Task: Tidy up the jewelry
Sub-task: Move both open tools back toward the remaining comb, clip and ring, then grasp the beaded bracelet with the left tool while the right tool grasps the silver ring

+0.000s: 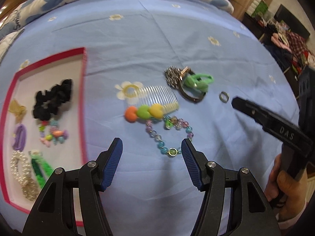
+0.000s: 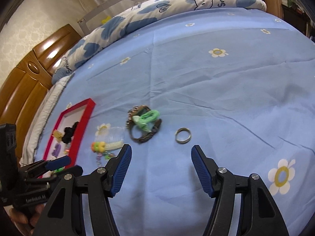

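Silver ring (image 2: 183, 135) lies alone on the blue sheet (image 2: 216, 98), just ahead of my right gripper (image 2: 161, 151), jaws spread, open cloth to its right. My left gripper (image 1: 151, 145) gapes over one beaded bracelet (image 1: 169, 135); one red-rimmed tray (image 1: 83, 63) sits left.

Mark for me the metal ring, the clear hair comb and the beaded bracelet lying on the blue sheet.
metal ring (image 2: 183, 135): right wrist view, on the band's near rim.
clear hair comb (image 1: 157, 96): left wrist view, on the middle of its teeth.
beaded bracelet (image 1: 172, 151): left wrist view, on the round green charm.
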